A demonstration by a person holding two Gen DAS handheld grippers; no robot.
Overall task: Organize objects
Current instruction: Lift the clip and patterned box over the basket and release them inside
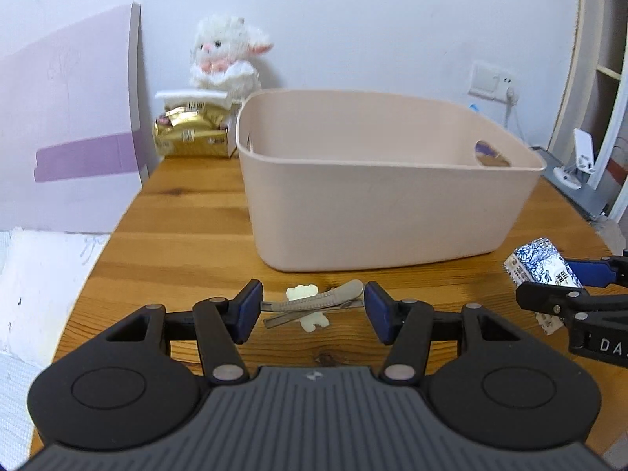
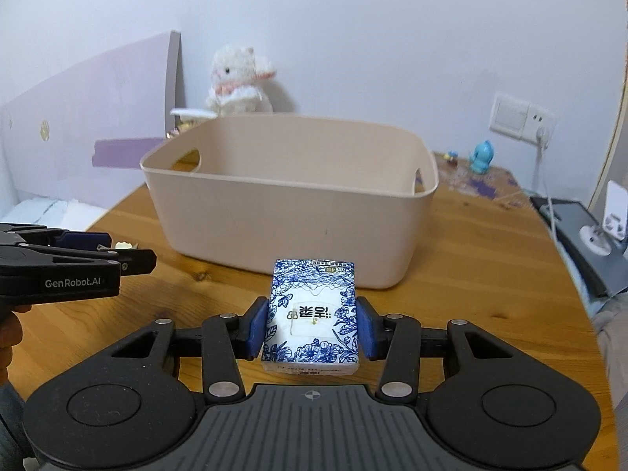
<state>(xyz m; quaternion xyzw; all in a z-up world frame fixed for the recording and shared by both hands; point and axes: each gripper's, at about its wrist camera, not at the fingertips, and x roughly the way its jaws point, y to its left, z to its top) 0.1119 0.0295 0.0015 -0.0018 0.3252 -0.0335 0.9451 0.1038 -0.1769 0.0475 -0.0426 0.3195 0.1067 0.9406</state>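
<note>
A beige plastic bin [image 1: 376, 184] stands on the wooden table [image 1: 188, 227]; it also shows in the right wrist view [image 2: 290, 200]. My left gripper [image 1: 314, 312] is closed on a grey metal hair clip [image 1: 314, 302] with a cream bear charm, its pads touching both clip ends, just in front of the bin. My right gripper [image 2: 312, 327] is shut on a blue-and-white floral tissue pack [image 2: 312, 314], held near the bin's front wall. The pack also shows at the right edge of the left wrist view [image 1: 541, 267].
A white plush lamb [image 1: 225, 55] and a gold tissue pack [image 1: 192, 131] sit behind the bin at the left. A blue figurine [image 2: 482, 157] and wall socket [image 2: 522, 115] are at the back right. A lilac headboard [image 1: 66, 117] and bed lie left of the table.
</note>
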